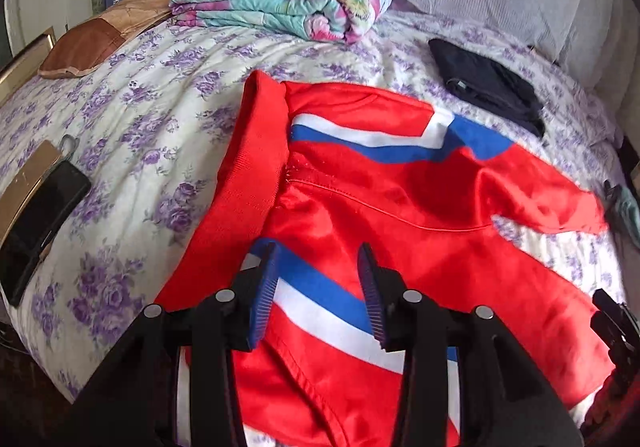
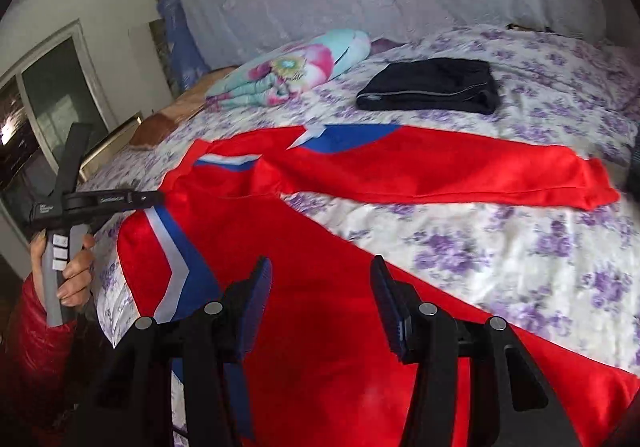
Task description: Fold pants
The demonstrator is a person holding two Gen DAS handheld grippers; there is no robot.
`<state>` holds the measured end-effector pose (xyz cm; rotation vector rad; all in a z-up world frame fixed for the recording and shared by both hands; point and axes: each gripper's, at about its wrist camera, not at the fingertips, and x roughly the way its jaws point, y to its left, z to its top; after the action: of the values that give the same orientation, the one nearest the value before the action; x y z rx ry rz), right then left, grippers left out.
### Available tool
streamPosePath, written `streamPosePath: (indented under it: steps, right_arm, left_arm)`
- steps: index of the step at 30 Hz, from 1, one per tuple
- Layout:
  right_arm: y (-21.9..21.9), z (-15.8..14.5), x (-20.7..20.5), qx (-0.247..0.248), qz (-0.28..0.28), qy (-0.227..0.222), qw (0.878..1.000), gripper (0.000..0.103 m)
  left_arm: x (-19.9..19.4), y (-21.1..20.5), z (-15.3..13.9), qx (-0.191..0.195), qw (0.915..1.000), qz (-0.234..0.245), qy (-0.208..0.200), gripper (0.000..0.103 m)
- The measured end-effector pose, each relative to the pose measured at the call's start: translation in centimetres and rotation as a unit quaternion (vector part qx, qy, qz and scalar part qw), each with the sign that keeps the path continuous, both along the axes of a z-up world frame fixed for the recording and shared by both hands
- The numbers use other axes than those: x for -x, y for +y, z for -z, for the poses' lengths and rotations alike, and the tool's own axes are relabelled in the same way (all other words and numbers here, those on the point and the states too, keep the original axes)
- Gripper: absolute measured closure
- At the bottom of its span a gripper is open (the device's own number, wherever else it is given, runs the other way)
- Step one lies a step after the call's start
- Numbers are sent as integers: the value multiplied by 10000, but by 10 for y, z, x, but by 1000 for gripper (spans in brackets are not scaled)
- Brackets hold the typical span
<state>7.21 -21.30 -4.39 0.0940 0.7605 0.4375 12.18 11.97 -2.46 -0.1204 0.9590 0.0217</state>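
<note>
The lower part of the red pants [image 1: 360, 191] is cut off behind both grippers' black frames at the bottom edge in each view; a dark object at the far right of the left wrist view is too blurred to identify. On the floral bedsheet [image 1: 152, 115], a folded floral quilt [image 1: 288, 3] lies at upper centre, a folded black garment [image 1: 488, 87] at upper right, and a phone [image 1: 40, 223] at the left edge. The pants lie spread at centre frame, legs apart. The left gripper [image 1: 320, 295] hovers over the striped hip area, jaws apart, empty. The right gripper [image 2: 320, 307] hangs over a red leg, jaws apart, gripping nothing.
</note>
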Motion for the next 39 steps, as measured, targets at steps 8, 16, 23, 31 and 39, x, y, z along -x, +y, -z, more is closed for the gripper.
streamPosePath:
  steps: [8, 16, 23, 31, 39]
  right_arm:
    - [-52, 29, -9, -668, 108, 881, 9938, 56]
    - [-56, -22, -36, -870, 661, 18, 9940, 39]
    - [1, -39, -123, -843, 635, -254, 9941, 26]
    - [5, 29, -167, -680, 865, 579, 9922, 18]
    - [-9, 29, -160, -1280, 785, 426, 9877, 18]
  left_arm:
    - [-18, 40, 7, 312, 9992, 172, 191, 98]
    - [-62, 59, -47, -546, 9931, -504, -910, 16]
    - [-137, 67, -12, -364, 9961, -572, -573, 17]
    - [-132, 63, -1, -97, 9974, -264, -668, 16]
    - [-124, 53, -8, -552, 9939, -318, -899, 16]
